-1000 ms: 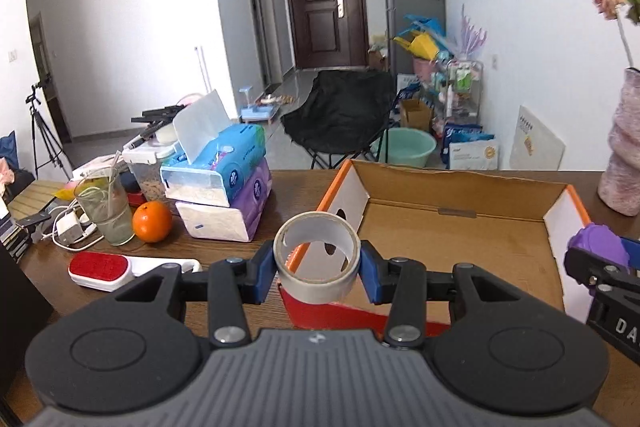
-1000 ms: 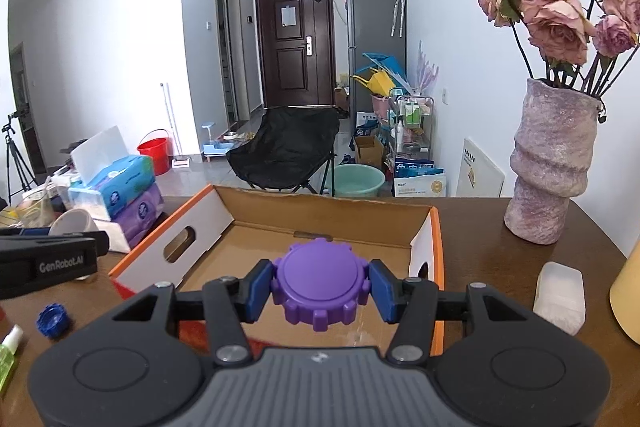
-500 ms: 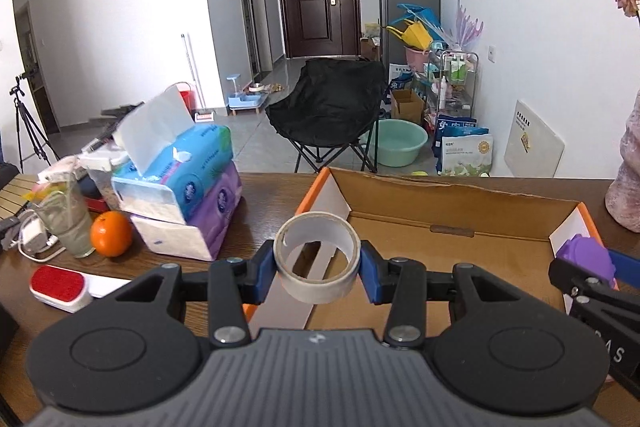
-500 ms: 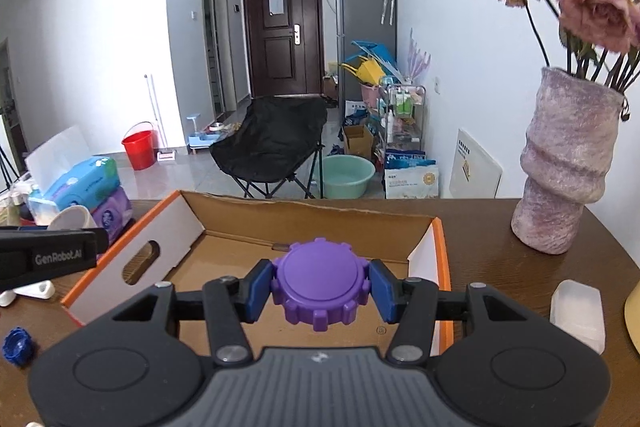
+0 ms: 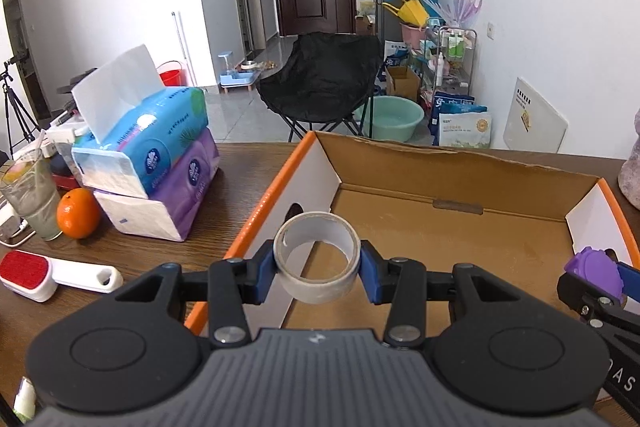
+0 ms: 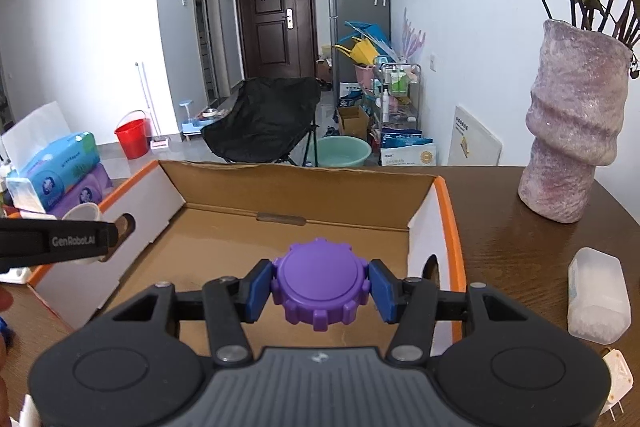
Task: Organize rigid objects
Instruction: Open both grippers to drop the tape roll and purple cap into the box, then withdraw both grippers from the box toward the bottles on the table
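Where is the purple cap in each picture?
Left wrist view: the purple cap is at the far right edge, in the right gripper.
Right wrist view: the cap sits low in the middle, pinched between the blue pads.
Shared landmark: the cardboard box.

White tape roll (image 5: pixel 316 259), purple ridged cap (image 6: pixel 320 285), both above open cardboard box (image 5: pixel 452 227)

Open box (image 5: pixel 448 227) at centre of worktop (image 5: pixel 248 167), stacked tissue packs (image 5: pixel 160 155) to its left, vase (image 6: pixel 572 131) to its right. Tape roll (image 5: pixel 316 259) in left claw (image 5: pixel 316 269) over box's left wall; cap (image 6: pixel 322 283) in right claw (image 6: pixel 322 287) above its floor.
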Action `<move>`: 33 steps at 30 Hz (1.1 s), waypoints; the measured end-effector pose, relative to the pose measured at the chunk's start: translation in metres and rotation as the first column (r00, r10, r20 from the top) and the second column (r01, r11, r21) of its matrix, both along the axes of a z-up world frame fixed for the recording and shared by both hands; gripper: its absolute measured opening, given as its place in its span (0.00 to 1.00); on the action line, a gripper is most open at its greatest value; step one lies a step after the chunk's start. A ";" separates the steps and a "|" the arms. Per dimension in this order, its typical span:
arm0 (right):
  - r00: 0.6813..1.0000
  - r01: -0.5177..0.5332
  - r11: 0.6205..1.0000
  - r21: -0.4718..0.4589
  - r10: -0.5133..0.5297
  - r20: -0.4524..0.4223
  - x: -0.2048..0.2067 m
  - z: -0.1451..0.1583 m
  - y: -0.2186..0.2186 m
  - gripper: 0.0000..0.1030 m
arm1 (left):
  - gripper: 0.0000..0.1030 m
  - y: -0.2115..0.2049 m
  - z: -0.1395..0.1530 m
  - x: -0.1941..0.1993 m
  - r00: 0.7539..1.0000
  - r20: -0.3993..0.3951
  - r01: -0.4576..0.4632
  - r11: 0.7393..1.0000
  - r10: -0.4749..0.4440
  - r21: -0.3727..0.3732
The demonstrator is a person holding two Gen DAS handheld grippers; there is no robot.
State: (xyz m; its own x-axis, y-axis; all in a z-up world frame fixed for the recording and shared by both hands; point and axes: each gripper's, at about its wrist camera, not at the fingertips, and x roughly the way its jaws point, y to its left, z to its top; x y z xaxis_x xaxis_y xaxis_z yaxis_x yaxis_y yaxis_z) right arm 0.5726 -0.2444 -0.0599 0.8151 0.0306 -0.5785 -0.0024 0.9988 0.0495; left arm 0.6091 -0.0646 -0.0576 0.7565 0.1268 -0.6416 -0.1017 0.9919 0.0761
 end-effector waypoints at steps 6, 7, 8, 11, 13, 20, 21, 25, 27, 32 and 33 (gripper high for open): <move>1.000 0.009 1.000 0.005 -0.009 -0.007 -0.002 -0.001 0.000 0.63 | 0.87 0.005 -0.001 -0.006 1.000 0.023 0.019 1.000 -0.019 0.004; 1.000 0.009 1.000 0.005 -0.009 -0.003 -0.004 -0.002 0.000 0.75 | 0.94 0.007 -0.001 -0.008 0.999 0.033 0.025 1.000 -0.025 -0.002; 1.000 0.010 1.000 0.001 -0.010 0.004 -0.006 -0.002 0.000 0.85 | 0.97 0.008 0.000 -0.010 0.999 0.040 0.029 1.000 -0.029 -0.006; 1.000 0.010 1.000 -0.013 -0.010 0.018 -0.013 -0.002 0.000 0.94 | 1.00 0.011 0.002 -0.015 0.998 0.049 0.042 0.999 -0.042 -0.013; 1.000 0.004 1.000 -0.007 -0.004 0.019 -0.020 -0.001 -0.002 1.00 | 1.00 0.013 0.002 -0.018 0.998 0.045 0.046 0.999 -0.044 -0.028; 0.999 -0.008 1.000 0.001 0.008 0.041 -0.037 0.005 -0.008 1.00 | 1.00 0.012 0.005 -0.031 0.998 0.042 0.045 0.998 -0.043 -0.051; 0.999 -0.010 1.000 0.002 0.010 0.043 -0.040 0.007 -0.009 1.00 | 1.00 0.011 0.007 -0.034 0.998 0.042 0.048 0.998 -0.046 -0.050; 0.998 -0.009 1.000 0.006 0.009 0.057 -0.050 0.014 -0.011 1.00 | 1.00 0.012 0.016 -0.046 0.997 0.060 0.054 0.998 -0.051 -0.041; 0.998 -0.010 1.000 0.008 0.009 0.065 -0.056 0.017 -0.012 1.00 | 1.00 0.015 0.021 -0.055 0.996 0.071 0.056 0.997 -0.052 -0.048; 0.996 -0.011 1.000 0.017 0.010 0.086 -0.076 0.022 -0.015 1.00 | 1.00 0.023 0.031 -0.078 0.994 0.096 0.051 0.998 -0.046 -0.049; 0.996 -0.014 1.000 0.019 0.012 0.090 -0.080 0.023 -0.016 1.00 | 1.00 0.026 0.033 -0.083 0.994 0.102 0.051 0.997 -0.045 -0.051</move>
State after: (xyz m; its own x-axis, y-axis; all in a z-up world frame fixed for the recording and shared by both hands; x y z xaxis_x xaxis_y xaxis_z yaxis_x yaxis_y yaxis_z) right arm 0.4929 -0.2601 -0.0371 0.8631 0.0522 -0.5023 -0.0209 0.9975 0.0677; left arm 0.5259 -0.0389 -0.0250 0.8220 0.0563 -0.5668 -0.0583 0.9982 0.0147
